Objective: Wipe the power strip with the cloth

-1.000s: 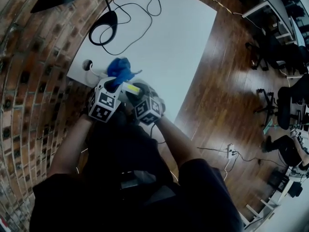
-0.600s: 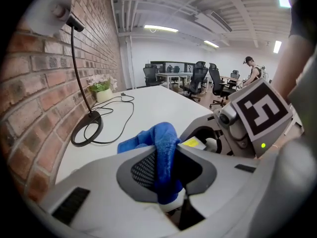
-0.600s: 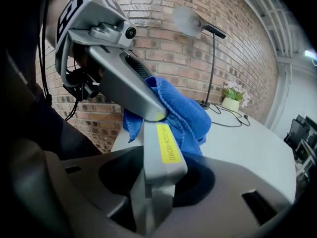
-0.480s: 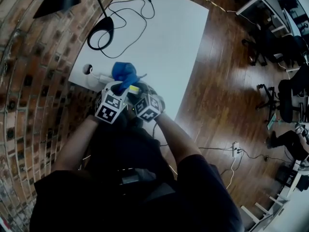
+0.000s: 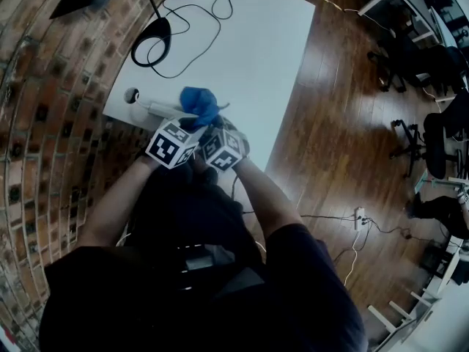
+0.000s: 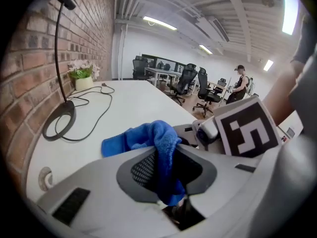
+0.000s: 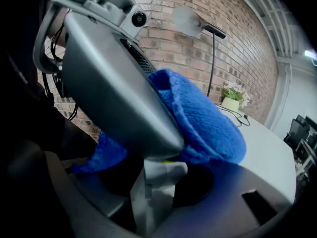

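**A:** How far along is the wipe?

**B:** Mid-way, I'd judge. The left claw (image 6: 166,158) is clamped on the blue cloth (image 6: 148,137), which bunches up between its jaws and spills forward. The right claw (image 7: 163,168) grips the white strip (image 7: 157,195) by one end, holding it steady.

**A:** Where's the strip?

**B:** At the near edge of the white surface (image 5: 256,57), right in front of the person. The cloth lies over the held end. A white length runs out from under it towards the brick wall, and that part looks uncovered.

**A:** So what's done and what's left?

**B:** I can't tell which parts are clean, since no dirt shows. The cloth is on the strip, so wiping seems to be under way. The bare stretch probably needs a pass, and so does the end under the right claw.

**A:** Any containers?

**B:** Only a pot (image 6: 83,83) at the far end of the surface, with a small plant (image 6: 80,71) in it.
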Demonstrator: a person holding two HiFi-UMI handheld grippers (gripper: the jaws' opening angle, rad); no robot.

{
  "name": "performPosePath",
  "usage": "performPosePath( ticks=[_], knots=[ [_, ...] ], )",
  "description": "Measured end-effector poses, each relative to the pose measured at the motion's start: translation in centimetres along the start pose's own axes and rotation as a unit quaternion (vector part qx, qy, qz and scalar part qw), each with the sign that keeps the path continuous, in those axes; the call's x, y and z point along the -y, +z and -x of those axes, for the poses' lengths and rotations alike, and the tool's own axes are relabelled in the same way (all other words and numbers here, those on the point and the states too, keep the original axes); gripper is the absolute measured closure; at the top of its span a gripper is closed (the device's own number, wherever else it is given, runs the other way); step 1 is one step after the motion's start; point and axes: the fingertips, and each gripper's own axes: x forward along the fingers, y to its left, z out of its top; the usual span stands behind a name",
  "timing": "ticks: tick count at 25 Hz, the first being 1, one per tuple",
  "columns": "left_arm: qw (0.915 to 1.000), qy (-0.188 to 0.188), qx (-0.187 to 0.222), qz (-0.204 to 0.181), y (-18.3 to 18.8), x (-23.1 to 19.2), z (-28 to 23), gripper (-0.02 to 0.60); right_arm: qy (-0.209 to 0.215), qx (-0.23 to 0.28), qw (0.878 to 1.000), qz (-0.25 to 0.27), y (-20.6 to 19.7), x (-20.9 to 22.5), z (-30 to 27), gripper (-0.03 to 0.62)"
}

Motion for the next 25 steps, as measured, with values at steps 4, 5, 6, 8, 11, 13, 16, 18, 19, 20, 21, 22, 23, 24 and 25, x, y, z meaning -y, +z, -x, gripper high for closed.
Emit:
performPosePath(
  ticks=[4,5,6,8,11,13,16,18,19,20,21,22,23,24,25],
  knots=[
    [0.9999,-0.011,-0.01,-0.008,0.15,0.51,-0.38,0.497,0.002,0.0,1.0,-0.001,-0.02,-0.16,-0.01,0.41],
    [0.9999,-0.012,-0.009,-0.007,0.2,0.49,-0.36,0.497,0.002,0.0,1.0,-0.001,0.0,-0.13,0.01,0.41],
    [0.9999,-0.014,-0.009,-0.004,0.25,0.47,-0.35,0.497,0.002,-0.001,1.0,-0.002,0.02,-0.09,0.01,0.41],
    [0.9998,-0.017,-0.01,-0.003,0.29,0.48,-0.4,0.497,0.002,-0.004,1.0,-0.004,-0.03,-0.05,-0.05,0.41],
    [0.9996,-0.027,-0.01,0.007,0.29,0.62,-0.53,0.497,0.008,-0.01,1.0,-0.01,-0.13,-0.15,-0.11,0.41],
    [0.9985,-0.044,-0.007,0.032,0.46,0.59,-0.48,0.497,0.011,-0.013,1.0,-0.013,-0.13,-0.15,-0.09,0.41],
    [0.9951,-0.07,-0.004,0.07,0.68,0.47,-0.38,0.499,0.013,-0.017,1.0,-0.02,-0.2,-0.04,-0.12,0.41],
    [0.995,-0.074,-0.005,0.067,0.69,0.5,-0.35,0.499,0.014,-0.02,0.999,-0.025,-0.19,-0.01,-0.21,0.41],
    [0.9953,-0.074,-0.006,0.062,0.69,0.55,-0.36,0.499,0.014,-0.019,0.999,-0.025,-0.17,-0.03,-0.25,0.41],
    [0.9958,-0.072,-0.006,0.056,0.67,0.61,-0.38,0.499,0.012,-0.017,1.0,-0.023,-0.14,-0.07,-0.27,0.41],
    [0.9964,-0.07,-0.004,0.048,0.63,0.68,-0.39,0.499,0.009,-0.014,1.0,-0.02,-0.1,-0.1,-0.26,0.41],
    [0.997,-0.066,-0.002,0.041,0.56,0.73,-0.38,0.499,0.006,-0.011,1.0,-0.015,-0.06,-0.13,-0.22,0.41],
    [0.9975,-0.062,0.002,0.034,0.49,0.76,-0.34,0.499,0.002,-0.008,1.0,-0.011,-0.04,-0.17,-0.19,0.41],
    [0.998,-0.057,0.008,0.027,0.42,0.8,-0.29,0.499,0.0,-0.005,1.0,-0.006,-0.01,-0.21,-0.17,0.41],
    [0.9984,-0.052,0.014,0.019,0.32,0.84,-0.22,0.499,-0.002,-0.003,1.0,-0.003,0.02,-0.25,-0.16,0.412]
  ],
)
